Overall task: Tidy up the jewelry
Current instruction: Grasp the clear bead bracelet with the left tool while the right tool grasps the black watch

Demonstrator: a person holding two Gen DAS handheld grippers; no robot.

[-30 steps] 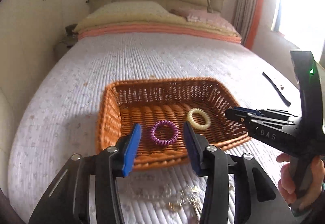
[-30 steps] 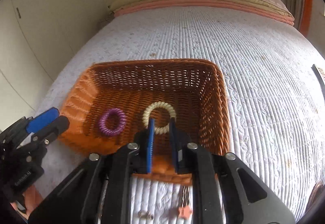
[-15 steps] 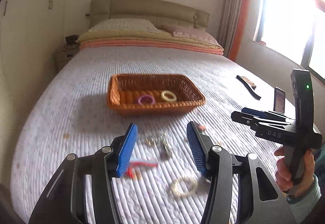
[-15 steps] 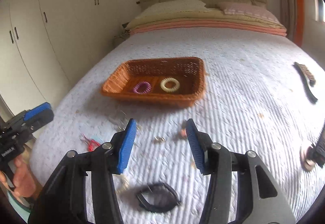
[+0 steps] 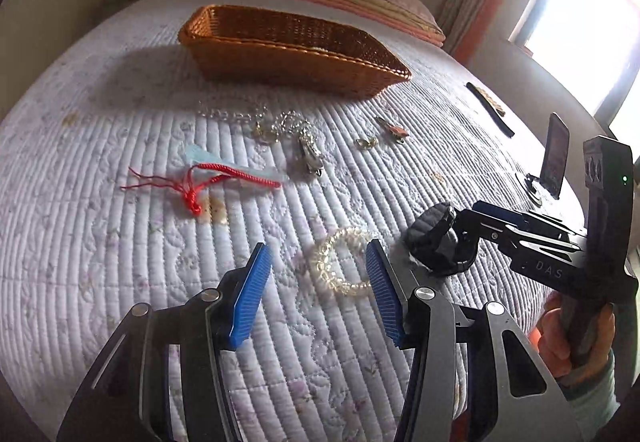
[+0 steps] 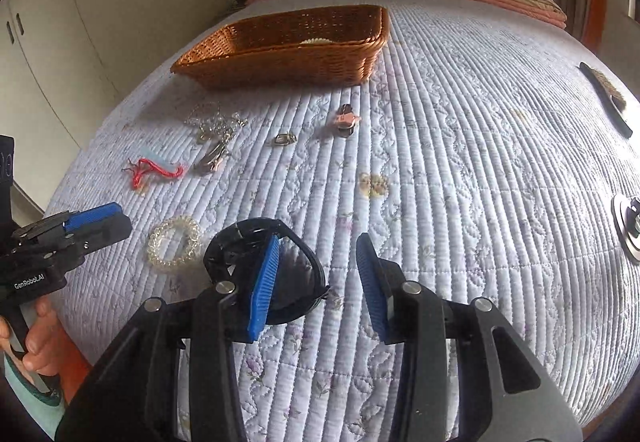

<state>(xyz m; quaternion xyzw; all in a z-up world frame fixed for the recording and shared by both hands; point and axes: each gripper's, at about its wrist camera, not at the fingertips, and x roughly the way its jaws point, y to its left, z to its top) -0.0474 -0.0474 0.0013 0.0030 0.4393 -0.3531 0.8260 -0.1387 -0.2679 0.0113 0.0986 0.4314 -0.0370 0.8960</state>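
I've pulled both tools back from the basket (image 5: pixel 288 41): my left hand-held gripper (image 5: pixel 316 290), jaws apart, frames the bead bracelet (image 5: pixel 344 262) on the bed, while my right hand-held gripper (image 6: pixel 316 274), empty and closing, overhangs the black hair clip (image 6: pixel 264 274).

Woven wicker basket (image 5: pixel 288 53) – quilted cloth bedspread (image 5: pixel 120 242) – glossy clear-bead bracelet (image 5: pixel 340 262).

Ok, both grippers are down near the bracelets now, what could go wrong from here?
The right hand-held gripper is closing with only one pad over the black ring-shaped bracelet, so it may miss or nudge it. The clear beaded bracelet lies close beside it, near the left hand-held gripper; the two grippers could collide.
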